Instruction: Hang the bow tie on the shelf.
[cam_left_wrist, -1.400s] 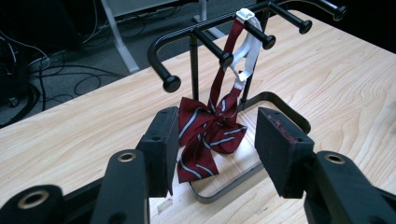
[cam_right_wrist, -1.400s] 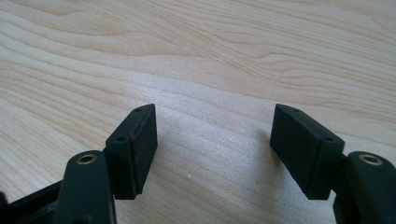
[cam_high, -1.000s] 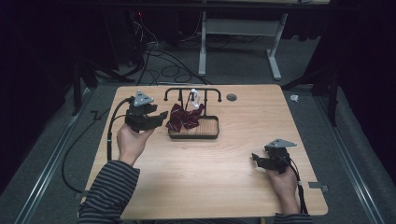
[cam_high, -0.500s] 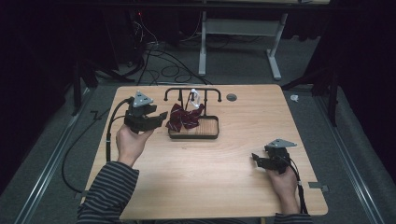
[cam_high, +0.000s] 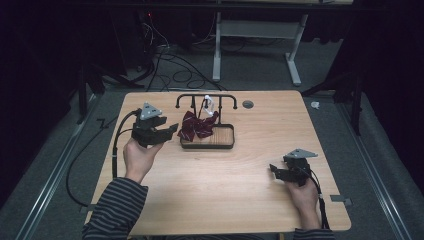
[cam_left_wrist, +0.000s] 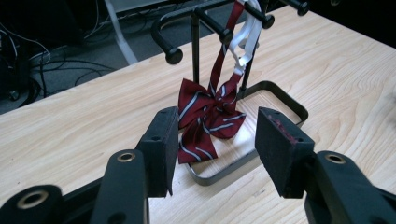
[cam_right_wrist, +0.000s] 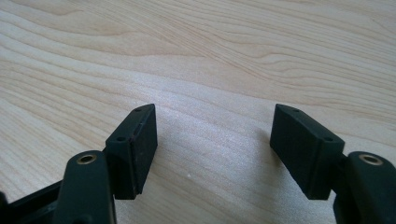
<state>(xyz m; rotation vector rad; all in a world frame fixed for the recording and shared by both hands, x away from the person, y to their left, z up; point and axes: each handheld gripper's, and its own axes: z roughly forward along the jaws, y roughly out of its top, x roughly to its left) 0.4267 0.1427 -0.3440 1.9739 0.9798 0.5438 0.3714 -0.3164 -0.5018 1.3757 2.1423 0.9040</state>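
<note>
One bow tie on black rack

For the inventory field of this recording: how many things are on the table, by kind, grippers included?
Grippers: 2, left gripper and right gripper, both open
Bow ties: 1, dark red striped bow tie, hanging by its strap from the rack
Racks: 1, black rack with pegs
Trays: 1, tray under the rack
Total: 5

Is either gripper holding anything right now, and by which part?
Nothing is held. The left gripper is open short of the bow tie; the right gripper is open over bare table.
</note>
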